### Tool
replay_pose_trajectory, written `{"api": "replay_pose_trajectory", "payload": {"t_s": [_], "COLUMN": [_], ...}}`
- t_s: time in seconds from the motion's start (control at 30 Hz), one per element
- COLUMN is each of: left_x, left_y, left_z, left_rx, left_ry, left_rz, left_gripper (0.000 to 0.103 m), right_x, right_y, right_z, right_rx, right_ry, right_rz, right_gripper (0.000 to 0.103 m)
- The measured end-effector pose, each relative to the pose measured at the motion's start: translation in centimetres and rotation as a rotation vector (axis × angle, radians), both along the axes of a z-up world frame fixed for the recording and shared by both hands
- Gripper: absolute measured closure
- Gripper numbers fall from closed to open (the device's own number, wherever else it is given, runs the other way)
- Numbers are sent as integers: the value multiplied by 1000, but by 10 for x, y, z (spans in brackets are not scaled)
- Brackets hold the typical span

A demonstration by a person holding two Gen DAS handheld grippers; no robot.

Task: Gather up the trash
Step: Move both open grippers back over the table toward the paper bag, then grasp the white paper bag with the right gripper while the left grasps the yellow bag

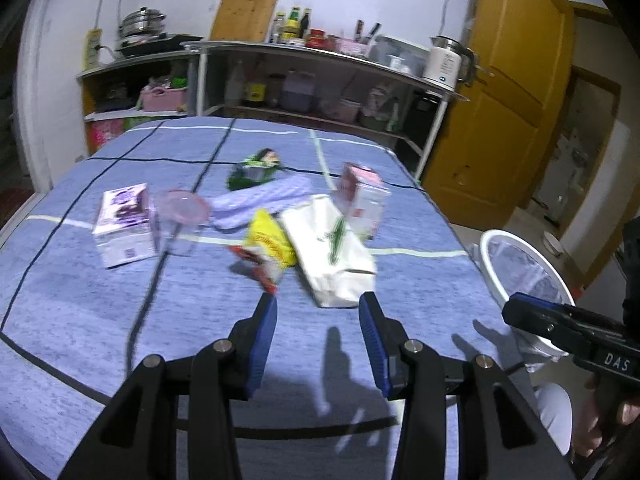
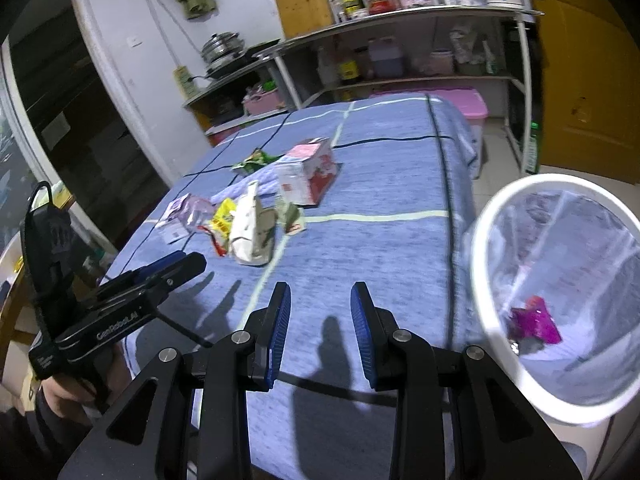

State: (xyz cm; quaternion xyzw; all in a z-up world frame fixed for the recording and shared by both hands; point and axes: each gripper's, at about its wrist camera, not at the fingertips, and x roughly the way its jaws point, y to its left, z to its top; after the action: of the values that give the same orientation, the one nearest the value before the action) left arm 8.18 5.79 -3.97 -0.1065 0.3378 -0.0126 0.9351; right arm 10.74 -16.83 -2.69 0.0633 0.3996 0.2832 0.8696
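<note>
Blue woven tablecloth [image 1: 80, 300] with dark and pale grid lines fills both my views. My left gripper [image 1: 318, 312] and right gripper [image 2: 320, 300] hang parted and empty above it, ribbed blue pads bare. Ahead lies the trash: a white paper bag [image 1: 332, 248], yellow crinkled wrapper [image 1: 270, 240] and red-white carton [image 1: 362, 196]. At the table's right edge stands a white-rimmed lined bin [image 2: 500, 208].

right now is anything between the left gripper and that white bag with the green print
Nothing visible. The left gripper is open and empty, with only bare blue tablecloth before the white bag. The yellow wrapper lies just left of it.
</note>
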Motion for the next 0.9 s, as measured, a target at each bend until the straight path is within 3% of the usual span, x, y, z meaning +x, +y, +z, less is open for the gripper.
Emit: {"api": "replay_pose_trajectory", "payload": {"t_s": [0.2, 0.9], "left_x": [3, 9], "left_y": [22, 65], "left_z": [-4, -13], "left_rx": [-6, -46], "left_ry": [8, 17], "left_rz": [52, 121], "left_gripper": [58, 54], "right_x": [12, 62], "right_y": [23, 96], "right_z": [-3, -24], "right_rx": [4, -1], "right_ry": [5, 66], "right_rz": [44, 147], "right_gripper": [59, 56]}}
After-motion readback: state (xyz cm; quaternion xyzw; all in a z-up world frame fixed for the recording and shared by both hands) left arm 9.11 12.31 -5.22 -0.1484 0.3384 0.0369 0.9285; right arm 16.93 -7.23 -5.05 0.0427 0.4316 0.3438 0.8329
